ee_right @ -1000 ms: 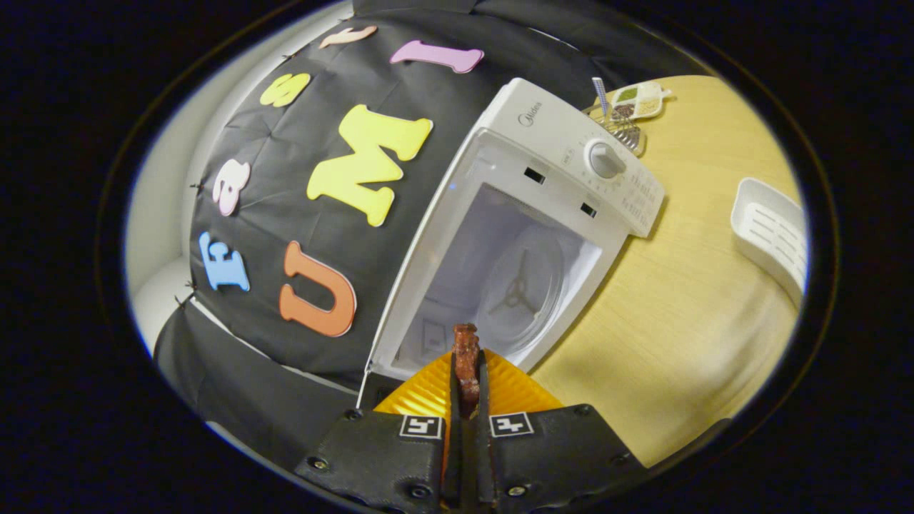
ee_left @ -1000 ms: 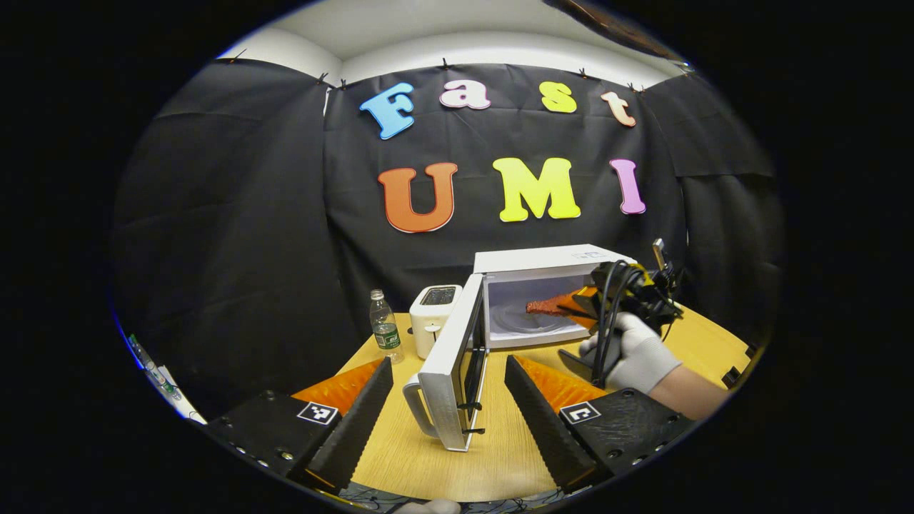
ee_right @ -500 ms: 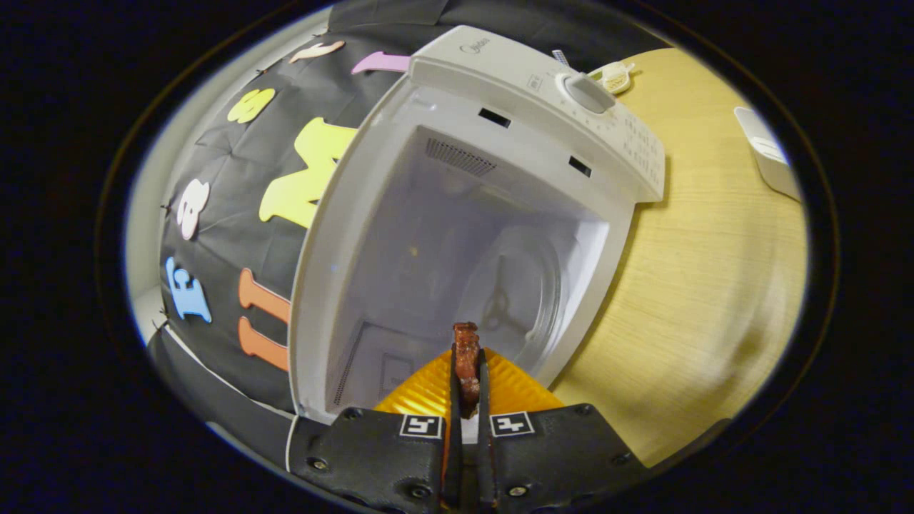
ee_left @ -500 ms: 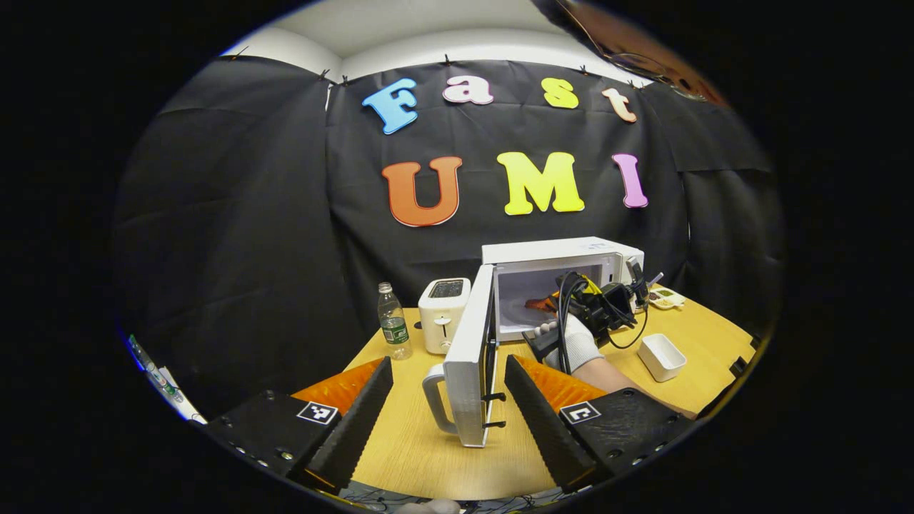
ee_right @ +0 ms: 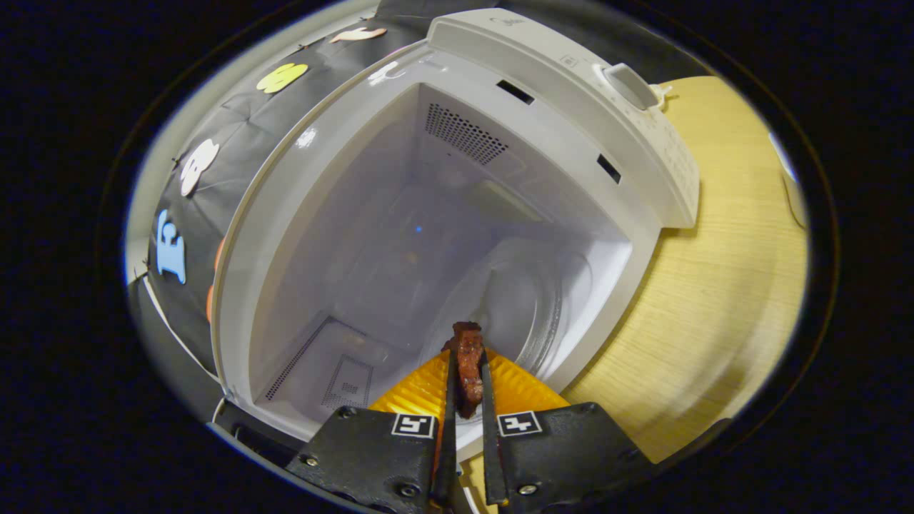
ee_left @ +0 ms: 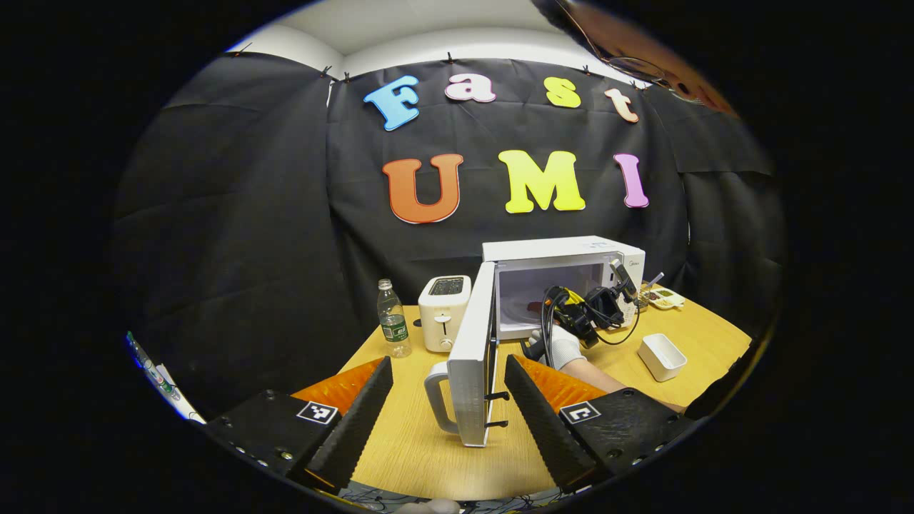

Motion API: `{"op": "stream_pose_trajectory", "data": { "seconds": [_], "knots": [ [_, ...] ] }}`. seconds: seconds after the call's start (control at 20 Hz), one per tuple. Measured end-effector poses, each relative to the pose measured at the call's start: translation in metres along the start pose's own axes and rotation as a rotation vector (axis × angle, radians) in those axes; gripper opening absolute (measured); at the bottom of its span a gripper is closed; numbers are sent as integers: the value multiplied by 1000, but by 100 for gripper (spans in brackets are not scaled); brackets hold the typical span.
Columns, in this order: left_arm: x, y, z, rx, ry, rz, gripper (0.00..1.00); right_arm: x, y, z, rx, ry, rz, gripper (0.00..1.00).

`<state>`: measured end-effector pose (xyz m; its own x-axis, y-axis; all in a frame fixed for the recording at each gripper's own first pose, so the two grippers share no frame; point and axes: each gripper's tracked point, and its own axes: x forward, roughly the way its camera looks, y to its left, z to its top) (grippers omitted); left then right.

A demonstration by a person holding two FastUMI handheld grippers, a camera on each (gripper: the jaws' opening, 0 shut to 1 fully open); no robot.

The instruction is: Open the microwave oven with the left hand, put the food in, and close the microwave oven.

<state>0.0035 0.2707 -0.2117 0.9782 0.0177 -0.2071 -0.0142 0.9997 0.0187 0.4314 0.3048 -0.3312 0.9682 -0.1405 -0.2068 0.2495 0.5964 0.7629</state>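
Observation:
The white microwave (ee_left: 564, 251) stands at the back of the wooden table, its door (ee_left: 477, 360) swung wide open toward me. My left gripper (ee_left: 448, 362) is open, one finger on each side of the door's edge and handle (ee_left: 435, 403), not touching them. In the left gripper view a gloved hand (ee_left: 560, 346) holds my right gripper (ee_left: 575, 314) at the oven's mouth. In the right gripper view my right gripper (ee_right: 468, 355) is shut on a reddish-brown strip of food (ee_right: 466, 337). It reaches into the cavity (ee_right: 428, 235), just above the glass turntable (ee_right: 532, 307).
A white toaster (ee_left: 444, 310) and a water bottle (ee_left: 391, 323) stand left of the microwave. A small white tray (ee_left: 660, 355) and a dish of bits (ee_left: 664, 296) lie to its right. The control panel's knob (ee_right: 628, 75) sits beside the cavity.
My right gripper has gone forward from in front of the microwave into the cavity with the food. The left gripper has drawn back a little from the open door.

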Motion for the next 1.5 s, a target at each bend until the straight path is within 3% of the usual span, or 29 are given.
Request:
{"op": "stream_pose_trajectory", "data": {
  "seconds": [0.1, 0.15, 0.2, 0.3, 0.35, 0.45, 0.5, 0.55, 0.65, 0.95, 1.0, 1.05, 1.1, 1.15, 1.25, 1.3, 1.5],
  "knots": [
    [-1, -3, -2, -3, 3, -8, 97, 2, -4, 3, -123, -2, -10, 11],
    [-1, -4, -5, -5, 10, -9, 97, 2, -4, 5, -184, 0, -8, 25],
    [-1, -3, -5, -7, 12, -10, 97, -1, -2, 7, -233, -1, -12, 16],
    [3, -3, -6, -9, 17, -8, 97, -3, -3, 8, -294, -3, -20, 24],
    [4, -3, -5, -10, 19, -7, 97, -3, -4, 8, -318, -2, -19, 39],
    [4, -5, -1, -7, 11, -8, 97, -4, -12, 14, -396, -1, -52, 48],
    [4, -5, 2, -2, 3, -6, 97, -5, -10, 18, -434, -20, -47, 61],
    [5, -6, 3, -2, 2, -9, 97, -6, -7, 22, -471, -32, -43, 63],
    [3, -6, 5, 5, -4, -10, 97, -6, 5, 28, -532, -40, -8, 86],
    [3, 1, 8, 5, -16, 14, 97, -36, 16, 37, -577, -30, 20, 86],
    [3, 2, 10, 2, -17, 17, 97, -48, 20, 44, -615, -38, 23, 93],
    [3, 4, 13, 0, -23, 20, 97, -62, 26, 53, -642, -50, 28, 93],
    [3, 6, 16, 2, -30, 19, 97, -78, 36, 60, -652, -66, 52, 86],
    [2, 6, 21, 3, -39, 18, 97, -93, 44, 67, -672, -68, 65, 86],
    [0, 7, 28, 2, -36, 15, 97, -127, 59, 82, -728, -56, 96, 100],
    [-2, 8, 32, 0, -39, 15, 97, -145, 65, 90, -750, -52, 110, 92],
    [-10, 7, 55, 7, -80, 0, 97, -220, 79, 146, -842, -67, 140, 91]
  ]
}}
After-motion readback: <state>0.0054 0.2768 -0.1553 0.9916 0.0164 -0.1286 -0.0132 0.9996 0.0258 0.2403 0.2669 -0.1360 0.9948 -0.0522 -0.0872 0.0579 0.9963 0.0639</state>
